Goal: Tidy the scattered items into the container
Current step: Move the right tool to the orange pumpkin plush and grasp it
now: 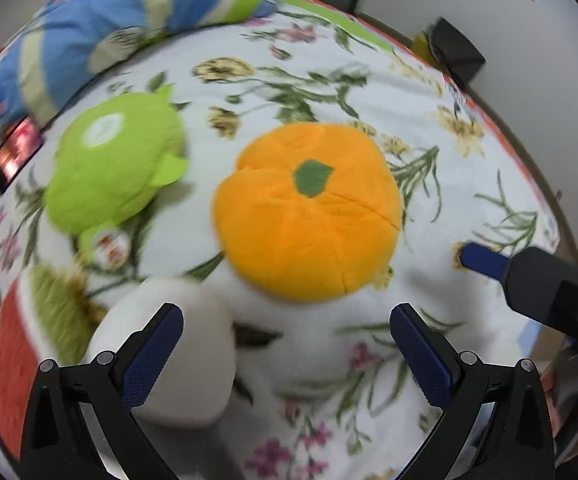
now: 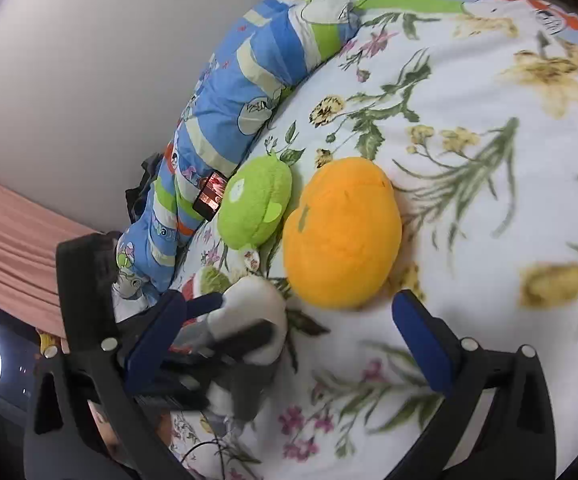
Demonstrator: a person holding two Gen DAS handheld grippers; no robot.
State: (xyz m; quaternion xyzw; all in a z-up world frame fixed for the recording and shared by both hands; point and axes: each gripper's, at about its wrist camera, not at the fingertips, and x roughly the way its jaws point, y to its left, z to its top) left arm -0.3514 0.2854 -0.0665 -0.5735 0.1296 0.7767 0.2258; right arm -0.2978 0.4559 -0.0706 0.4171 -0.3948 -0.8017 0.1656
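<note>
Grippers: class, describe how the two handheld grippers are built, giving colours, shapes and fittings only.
Both the left gripper and the right gripper have black, angular plastic frames with triangular cut-outs. Each finger carries a flat, dark blue, textured pad, and round silver pins sit at the joints. No markings or sleeves are visible.

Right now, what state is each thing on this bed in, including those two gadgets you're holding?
Orange plush: lying on the bedspread, untouched.
Green plush: lying beside it, untouched.
White plush: by the left hand-held gripper's finger, not gripped.
Phone: screen lit, against the blue quilt.
Left hand-held gripper: open, empty.
Right hand-held gripper: open, empty.
</note>
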